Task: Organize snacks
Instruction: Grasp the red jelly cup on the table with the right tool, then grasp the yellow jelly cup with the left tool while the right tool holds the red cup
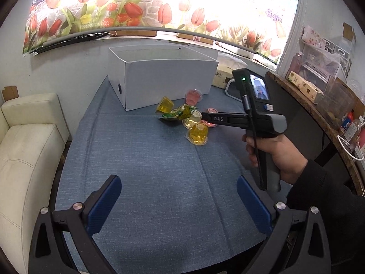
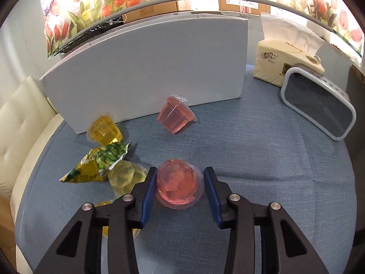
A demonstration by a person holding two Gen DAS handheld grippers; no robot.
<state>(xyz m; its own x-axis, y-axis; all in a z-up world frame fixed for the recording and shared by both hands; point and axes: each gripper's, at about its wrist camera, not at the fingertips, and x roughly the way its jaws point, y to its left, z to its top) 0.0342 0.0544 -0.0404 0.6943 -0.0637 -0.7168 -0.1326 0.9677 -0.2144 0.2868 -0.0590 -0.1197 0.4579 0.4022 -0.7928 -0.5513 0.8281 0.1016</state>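
Observation:
My right gripper (image 2: 180, 183) is open, its jaws on either side of a pink jelly cup (image 2: 179, 186) that stands upside down on the blue cloth, with a small gap on the right. A second pink cup (image 2: 174, 117) lies tilted by the white box (image 2: 148, 68). A yellow cup (image 2: 103, 131), a green snack packet (image 2: 95, 163) and a pale cup (image 2: 125, 175) lie to the left. In the left wrist view my left gripper (image 1: 179, 202) is open and empty over bare cloth, well short of the snack pile (image 1: 187, 118) and the open-topped box (image 1: 159, 75).
A tissue pack (image 2: 280, 66) and a grey-framed mirror (image 2: 319, 105) stand at the right. A white sofa (image 1: 25, 148) borders the table's left edge. A cluttered wooden shelf (image 1: 319, 105) is on the right. The right hand and its gripper handle (image 1: 269, 137) hang over the table.

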